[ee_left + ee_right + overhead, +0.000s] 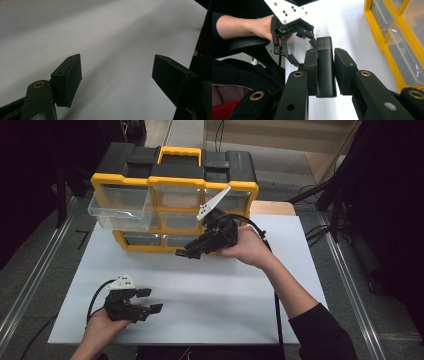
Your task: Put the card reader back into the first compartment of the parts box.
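My right gripper (182, 252) is held above the table just in front of the organizer's lower drawers, pointing left. It is shut on a small black rectangular block (325, 67), which stands upright between the jaws and sticks out past their tips. Near the table's front left corner, my left gripper (151, 300) rests low over the white tabletop. It is open wide, and the left gripper view (117, 62) has bare white surface between its pads.
A black and yellow organizer (175, 182) with clear drawers stands at the back of the white table (225, 295). Its top left drawer (120, 207) is pulled out toward me. Metal rails run along both sides of the table.
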